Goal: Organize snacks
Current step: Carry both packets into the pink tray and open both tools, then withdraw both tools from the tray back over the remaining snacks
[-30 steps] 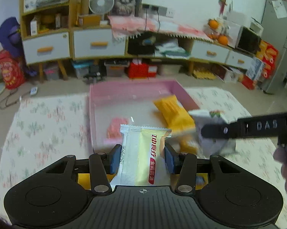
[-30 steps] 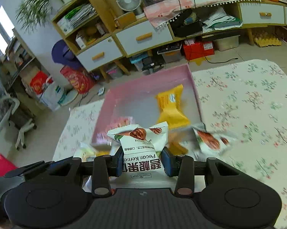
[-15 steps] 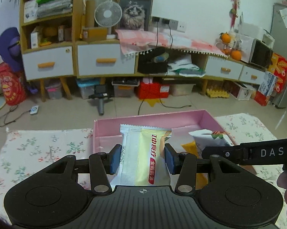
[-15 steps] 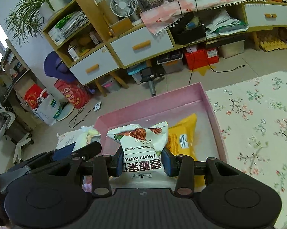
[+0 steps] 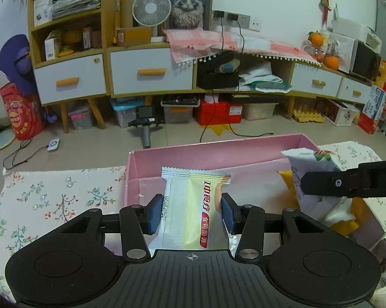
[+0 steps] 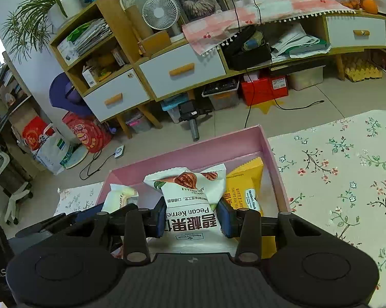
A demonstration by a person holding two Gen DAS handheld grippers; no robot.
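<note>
Two light, crinkly snack packets held above the pink box, one in each gripper.

The left gripper (image 5: 192,211) has its pads closed on the sides of the silver-and-cream packet (image 5: 193,205), which stands upright over the near left part of the pink box (image 5: 218,151); the right gripper (image 6: 193,215) likewise pinches the pecan kernel packet (image 6: 190,200) by its lower body, over the near middle of the box beside the yellow packet (image 6: 244,190) that lies along the right wall; both look feather-light, soft and slippery in film, with contents that probably crush, so a gentle mid-body grip across the width seems best; both grippers point forward and slightly down, side by side, over the near edge.
</note>
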